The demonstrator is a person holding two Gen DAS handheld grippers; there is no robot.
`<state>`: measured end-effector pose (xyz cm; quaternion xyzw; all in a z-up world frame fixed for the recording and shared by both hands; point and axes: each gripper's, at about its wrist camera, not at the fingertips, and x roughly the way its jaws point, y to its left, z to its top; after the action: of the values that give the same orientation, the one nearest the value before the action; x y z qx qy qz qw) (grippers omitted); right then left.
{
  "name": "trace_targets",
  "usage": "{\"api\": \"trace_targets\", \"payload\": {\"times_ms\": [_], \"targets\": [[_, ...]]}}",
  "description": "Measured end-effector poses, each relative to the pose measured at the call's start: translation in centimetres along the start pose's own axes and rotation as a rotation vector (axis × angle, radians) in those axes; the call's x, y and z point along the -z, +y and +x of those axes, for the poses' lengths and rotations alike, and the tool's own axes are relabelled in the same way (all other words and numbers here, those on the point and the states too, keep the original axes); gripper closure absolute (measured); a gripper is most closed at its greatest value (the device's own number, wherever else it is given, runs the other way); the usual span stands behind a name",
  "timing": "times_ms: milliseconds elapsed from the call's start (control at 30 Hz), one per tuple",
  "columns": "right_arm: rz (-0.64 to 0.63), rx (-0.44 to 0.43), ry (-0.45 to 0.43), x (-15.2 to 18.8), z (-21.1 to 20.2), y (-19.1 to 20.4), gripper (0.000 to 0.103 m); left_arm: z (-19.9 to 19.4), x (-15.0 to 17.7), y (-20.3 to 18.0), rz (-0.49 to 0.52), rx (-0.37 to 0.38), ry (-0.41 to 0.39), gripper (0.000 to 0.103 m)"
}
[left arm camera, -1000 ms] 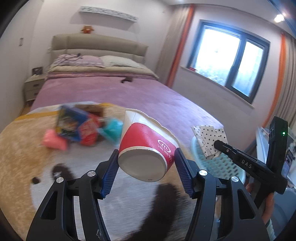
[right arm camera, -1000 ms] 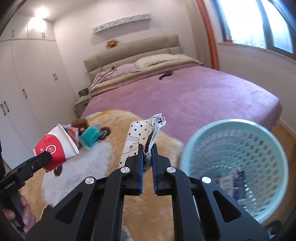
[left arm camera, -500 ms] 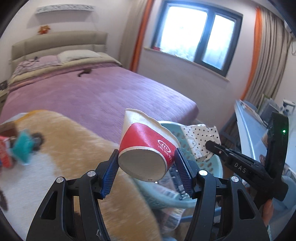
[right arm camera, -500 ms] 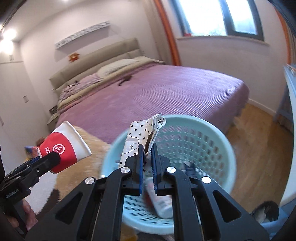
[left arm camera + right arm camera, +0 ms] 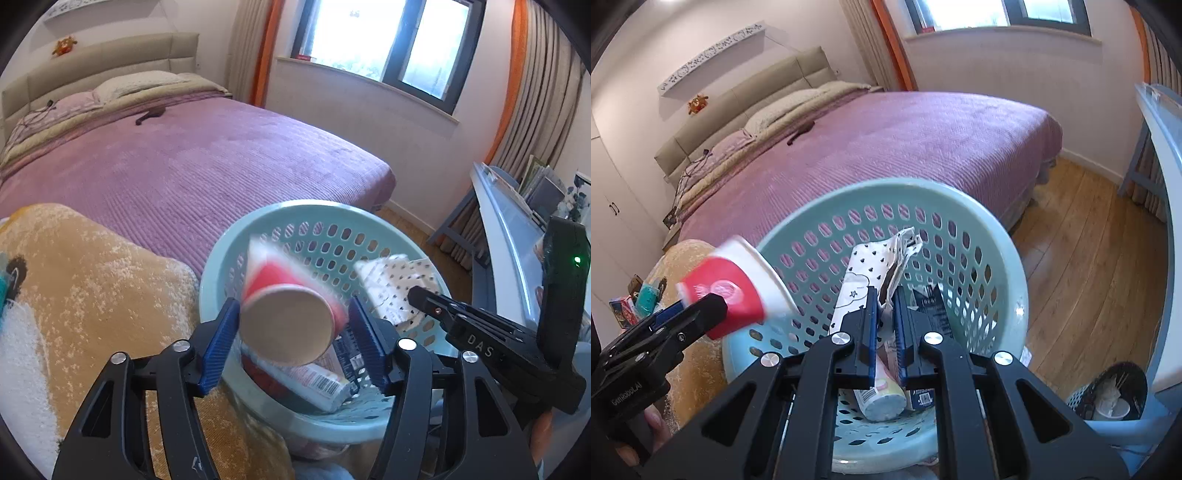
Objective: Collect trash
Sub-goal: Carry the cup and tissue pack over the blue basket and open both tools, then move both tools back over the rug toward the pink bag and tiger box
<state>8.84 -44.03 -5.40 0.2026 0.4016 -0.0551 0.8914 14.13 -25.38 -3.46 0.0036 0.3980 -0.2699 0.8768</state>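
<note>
1. Left gripper (image 5: 293, 332): jaws opening; red-and-white paper cup (image 5: 288, 310) between the pads, blurred, small gaps showing on both sides, so released, above the basket's near rim.
2. Right gripper (image 5: 885, 325): jaws clenched on a dotted paper wrapper (image 5: 864, 273), over the basket's interior.
3. Pale-green perforated basket (image 5: 1008, 258): holds bottle and packet trash; stands at the purple bed's (image 5: 923, 140) foot.

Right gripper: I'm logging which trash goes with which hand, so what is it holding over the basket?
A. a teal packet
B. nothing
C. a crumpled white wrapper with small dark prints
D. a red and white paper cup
C: the right gripper is shut on the printed wrapper, above the basket.
</note>
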Motion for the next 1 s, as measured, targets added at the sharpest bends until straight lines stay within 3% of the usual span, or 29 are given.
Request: {"api": "trace_targets", "payload": {"times_ms": [100,467,900,1000], "targets": [[0.016,-0.008,0.03,0.0,0.5,-0.4,0.087,-0.4,0.3,0.5,-0.011,-0.002,-0.004,0.026],[0.007,-0.03,0.013,0.1,-0.6,0.2,0.084,-3.4,0.6,1.9,-0.027,0.004,-0.046,0.026],[-0.166,-0.13,-0.042,0.7,-4.1,9.1,0.084,-10.9,0.8,6.0,-0.072,-0.03,-0.175,0.026],[-0.214,-0.161,-0.043,1.3,-4.4,11.7,0.072,-13.0,0.9,7.8,-0.096,-0.062,-0.201,0.022]]}}
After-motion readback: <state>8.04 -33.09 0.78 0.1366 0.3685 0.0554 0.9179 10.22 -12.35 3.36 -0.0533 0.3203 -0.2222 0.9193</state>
